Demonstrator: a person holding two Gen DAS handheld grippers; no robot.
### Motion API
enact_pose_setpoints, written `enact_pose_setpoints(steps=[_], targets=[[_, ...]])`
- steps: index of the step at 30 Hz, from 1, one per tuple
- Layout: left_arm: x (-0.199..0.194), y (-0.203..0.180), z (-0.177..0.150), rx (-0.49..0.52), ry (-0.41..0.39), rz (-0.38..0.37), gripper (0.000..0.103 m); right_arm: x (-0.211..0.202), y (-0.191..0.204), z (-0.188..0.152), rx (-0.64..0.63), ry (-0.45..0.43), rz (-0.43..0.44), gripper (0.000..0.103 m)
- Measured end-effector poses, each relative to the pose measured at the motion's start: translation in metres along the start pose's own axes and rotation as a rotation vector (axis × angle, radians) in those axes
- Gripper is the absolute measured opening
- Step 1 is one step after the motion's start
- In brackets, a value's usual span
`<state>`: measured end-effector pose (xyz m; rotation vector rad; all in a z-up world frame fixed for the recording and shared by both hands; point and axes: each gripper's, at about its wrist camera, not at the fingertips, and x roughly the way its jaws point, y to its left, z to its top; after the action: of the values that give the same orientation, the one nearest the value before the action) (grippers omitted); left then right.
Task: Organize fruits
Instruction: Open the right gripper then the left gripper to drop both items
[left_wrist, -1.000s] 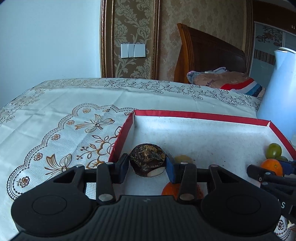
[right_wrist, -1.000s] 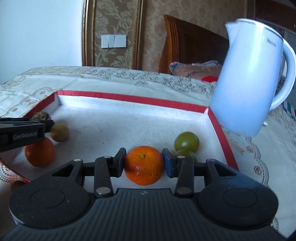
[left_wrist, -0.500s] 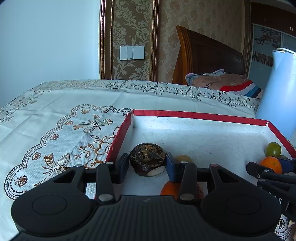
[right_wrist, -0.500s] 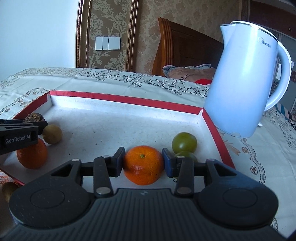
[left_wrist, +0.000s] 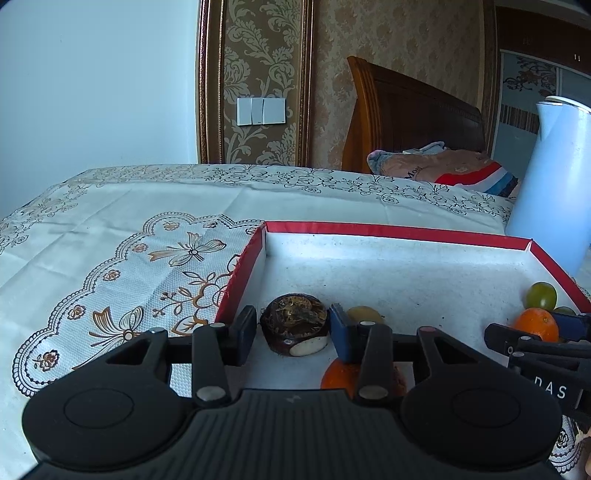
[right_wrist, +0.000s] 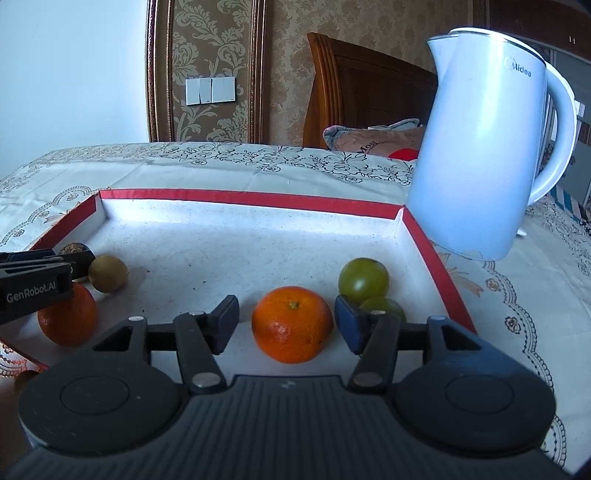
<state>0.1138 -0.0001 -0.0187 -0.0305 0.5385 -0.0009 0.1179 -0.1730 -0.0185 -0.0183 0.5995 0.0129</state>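
Since a second before, both grippers had let go: the right gripper (right_wrist: 286, 325) stood released, a gap on each side of the orange tangerine (right_wrist: 292, 324) resting on the white floor of the red-rimmed tray (right_wrist: 251, 197), and the left gripper (left_wrist: 292, 329) had spread off the dark, rough-skinned fruit (left_wrist: 294, 324) in the tray's near left corner. A white kettle (right_wrist: 480, 162) stood just outside the tray's far right corner. Two green fruits (right_wrist: 364, 278) crowded the tangerine's right; another tangerine (right_wrist: 68, 319) and a brownish fruit (right_wrist: 108, 273) lay toward the tray's left.
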Motion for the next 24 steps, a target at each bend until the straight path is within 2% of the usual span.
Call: enact_pose_setpoints(steps=[2, 4, 8, 12, 24], targets=[[0.0, 0.0, 0.0, -0.003, 0.0, 0.0, 0.043, 0.0, 0.0, 0.0, 0.001, 0.002, 0.002, 0.06], [-0.001, 0.0, 0.0, -0.003, -0.001, 0.002, 0.045, 0.0, -0.001, -0.001, 0.008, 0.007, 0.001, 0.069], [-0.002, 0.001, 0.0, 0.003, -0.006, 0.0, 0.049, 0.0, -0.006, -0.002, 0.036, 0.017, -0.006, 0.075], [-0.003, 0.001, 0.0, 0.001, -0.006, -0.002, 0.05, -0.003, -0.007, -0.003, 0.035, 0.007, -0.014, 0.085], [-0.011, 0.001, -0.003, 0.007, -0.025, -0.017, 0.061, -0.011, -0.013, -0.004, 0.059, 0.005, 0.031, 0.097]])
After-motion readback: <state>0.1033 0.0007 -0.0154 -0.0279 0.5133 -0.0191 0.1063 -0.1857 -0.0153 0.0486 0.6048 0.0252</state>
